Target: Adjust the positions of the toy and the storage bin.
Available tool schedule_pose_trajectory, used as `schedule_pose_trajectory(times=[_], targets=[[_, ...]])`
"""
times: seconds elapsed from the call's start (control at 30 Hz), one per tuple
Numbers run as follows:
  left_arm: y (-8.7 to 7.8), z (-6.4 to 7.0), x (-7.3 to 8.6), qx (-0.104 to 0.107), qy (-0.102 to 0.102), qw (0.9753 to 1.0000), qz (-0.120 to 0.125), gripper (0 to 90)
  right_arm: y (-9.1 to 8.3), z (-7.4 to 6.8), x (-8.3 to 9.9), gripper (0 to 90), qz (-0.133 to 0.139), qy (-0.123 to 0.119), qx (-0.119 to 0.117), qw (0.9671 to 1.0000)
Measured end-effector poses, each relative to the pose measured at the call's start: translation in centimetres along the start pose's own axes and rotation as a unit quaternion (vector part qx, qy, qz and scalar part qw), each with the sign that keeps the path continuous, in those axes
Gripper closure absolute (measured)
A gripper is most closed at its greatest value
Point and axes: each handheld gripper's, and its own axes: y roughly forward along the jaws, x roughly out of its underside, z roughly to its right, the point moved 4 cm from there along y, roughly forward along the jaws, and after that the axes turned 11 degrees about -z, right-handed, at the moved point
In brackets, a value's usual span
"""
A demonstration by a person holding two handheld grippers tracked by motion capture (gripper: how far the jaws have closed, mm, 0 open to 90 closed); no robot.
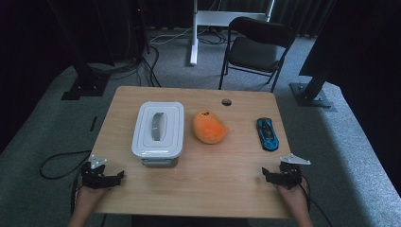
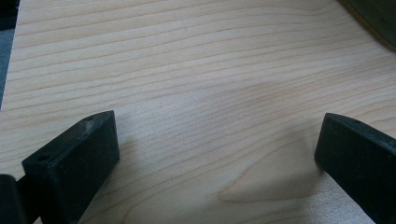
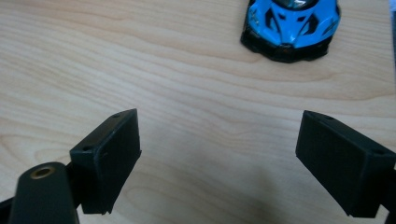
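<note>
The wooden table (image 1: 198,189) carried the blue toy car (image 1: 267,133) ahead of the right gripper (image 1: 267,176) — both grippers' jaws apart, empty. Car probably light, rigid, slick — grip its flanks.

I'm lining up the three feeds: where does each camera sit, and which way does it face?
High view: above the person's side, looking forward and down on the table; both hands, left gripper, right gripper.
Left gripper view: on the left gripper, facing bare wood; jaws apart.
Right gripper view: on the right gripper, facing the blue toy car; jaws apart.
Shared: high and right gripper views show the car.
</note>
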Motion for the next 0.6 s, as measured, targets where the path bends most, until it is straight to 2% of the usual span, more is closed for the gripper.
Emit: schedule_pose_trajectory(times=[0.27, 0.4, 0.5, 0.6], targets=[[0.0, 0.0, 0.0, 0.0, -0.001, 1.0, 0.0, 0.3, 0.0, 0.5, -0.8, 12.8, 0.008, 0.006, -0.002, 0.9999], [0.0, 0.0, 0.0, -0.002, -0.004, 1.0, 0.0, 0.3, 0.0, 1.0, -1.8, 12.6, 0.018, 0.018, 0.0, 0.9997], [0.0, 0.0, 0.0, -0.003, -0.005, 1.0, 0.0, 0.3, 0.2, 1.1, -2.2, 12.5, 0.018, 0.019, -0.002, 0.9997], [0.0, 0.0, 0.0, -0.003, -0.004, 1.0, 0.0, 0.3, 0.5, 1.4, -2.9, 12.5, 0.022, 0.02, 0.008, 0.9995]])
